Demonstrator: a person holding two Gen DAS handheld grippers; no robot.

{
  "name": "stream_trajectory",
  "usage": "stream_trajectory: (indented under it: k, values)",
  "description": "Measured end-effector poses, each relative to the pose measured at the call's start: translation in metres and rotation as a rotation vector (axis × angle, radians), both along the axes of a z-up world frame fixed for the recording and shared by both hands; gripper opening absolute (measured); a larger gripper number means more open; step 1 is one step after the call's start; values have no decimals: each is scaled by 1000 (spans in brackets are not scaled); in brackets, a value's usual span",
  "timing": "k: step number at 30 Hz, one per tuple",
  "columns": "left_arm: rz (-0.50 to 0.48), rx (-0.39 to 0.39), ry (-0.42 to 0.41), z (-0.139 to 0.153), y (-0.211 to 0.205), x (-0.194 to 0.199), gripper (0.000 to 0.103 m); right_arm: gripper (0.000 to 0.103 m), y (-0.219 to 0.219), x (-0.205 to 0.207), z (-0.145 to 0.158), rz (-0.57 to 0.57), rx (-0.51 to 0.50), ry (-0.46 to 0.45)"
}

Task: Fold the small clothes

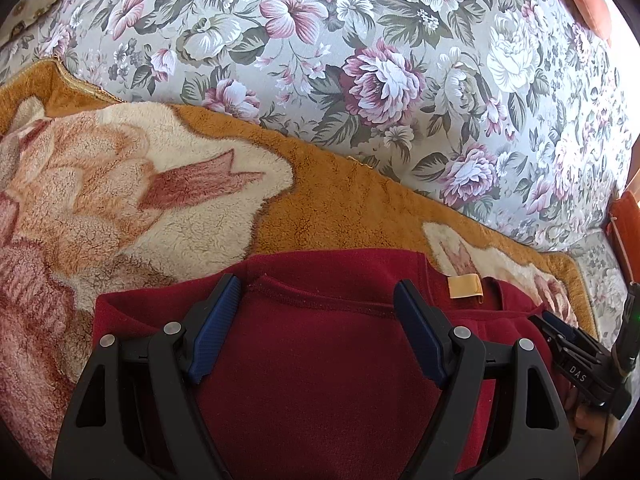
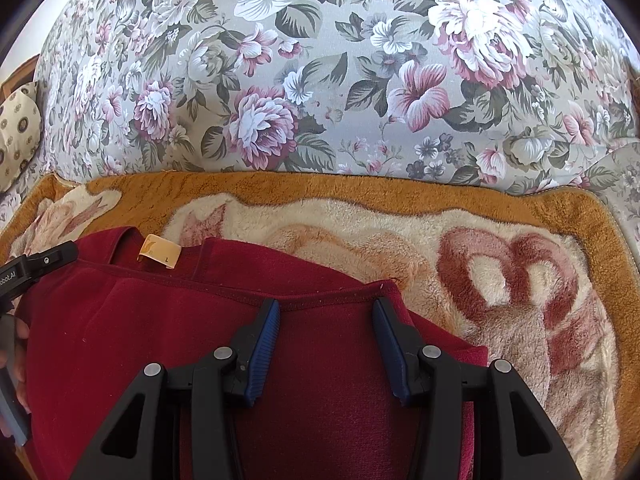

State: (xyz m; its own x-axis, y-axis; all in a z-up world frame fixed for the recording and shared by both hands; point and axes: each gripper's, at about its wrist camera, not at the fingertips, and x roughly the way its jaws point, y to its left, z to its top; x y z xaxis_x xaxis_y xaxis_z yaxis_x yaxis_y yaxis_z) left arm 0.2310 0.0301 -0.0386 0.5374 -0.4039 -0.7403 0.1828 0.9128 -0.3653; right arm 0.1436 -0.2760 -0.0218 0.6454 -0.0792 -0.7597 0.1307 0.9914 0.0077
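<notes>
Dark red fleece garment (image 1: 320,360) lies flat on the plush blanket (image 1: 160,200), its stitched hem running crosswise just ahead of both grippers. Left gripper (image 1: 316,292) and right gripper (image 2: 326,308) hang over it wide open, holding nothing; tan label (image 2: 160,256) sits between them.

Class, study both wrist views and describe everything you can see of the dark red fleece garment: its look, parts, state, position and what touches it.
The dark red fleece garment looks soft and matte, with stitched hems along its far edge and a small tan label marked "L". It lies mostly flat but layered, one part overlapping another, on the orange and cream plush blanket. The left tool and right tool both sit open over its far hem; whether their tips touch the cloth is unclear.
</notes>
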Motion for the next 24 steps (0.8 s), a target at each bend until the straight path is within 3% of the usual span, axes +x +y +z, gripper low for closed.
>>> stream_trajectory:
  k: [16, 22, 24]
  values:
    - [4, -73, 15, 2, 6, 0, 81, 48, -1, -2, -1, -3, 32, -15]
    - [-13, 23, 24, 6, -4, 1, 81, 48, -1, -2, -1, -2, 34, -13]
    - [-56, 40, 47, 22, -1, 3, 80, 48, -2, -2, -1, -2, 32, -11]
